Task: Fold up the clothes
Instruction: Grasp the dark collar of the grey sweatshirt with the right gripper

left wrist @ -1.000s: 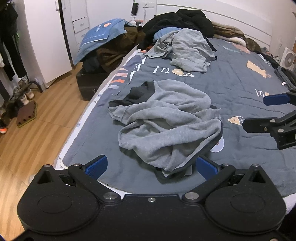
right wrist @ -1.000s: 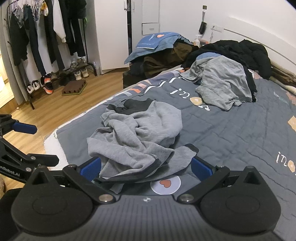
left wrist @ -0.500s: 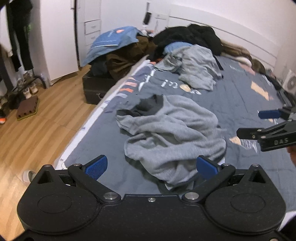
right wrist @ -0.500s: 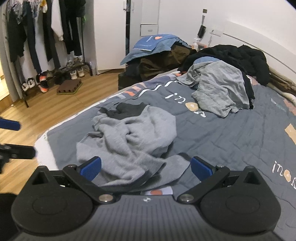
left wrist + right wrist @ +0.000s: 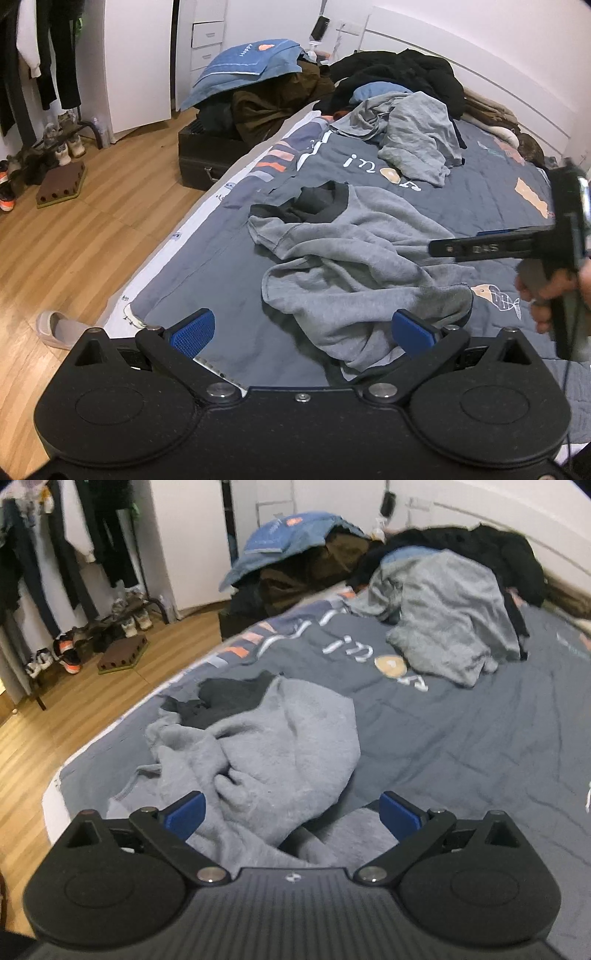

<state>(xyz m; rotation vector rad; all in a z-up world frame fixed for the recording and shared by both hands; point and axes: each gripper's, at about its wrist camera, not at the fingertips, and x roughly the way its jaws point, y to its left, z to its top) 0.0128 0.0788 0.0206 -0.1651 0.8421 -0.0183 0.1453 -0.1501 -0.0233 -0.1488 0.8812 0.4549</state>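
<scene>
Grey sweatshirt (image 5: 280, 746) btwn right gripper (image 5: 291, 810) jaws (wide apart)

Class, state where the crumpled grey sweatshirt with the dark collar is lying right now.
The grey sweatshirt lies crumpled near the left edge of the bed, ahead of both open grippers in each wrist view, nearer than the other grey garment toward the headboard.

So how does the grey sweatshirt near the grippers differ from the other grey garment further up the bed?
The near grey sweatshirt has a dark collar and lining showing; the far grey garment shows none. The sweatshirt lies alone on the bedspread by the bed's foot edge, while the far garment leans against the black clothes pile. The sweatshirt's fabric looks thick and fleecy; the far garment's looks thinner. Both are crumpled and unfolded.
</scene>
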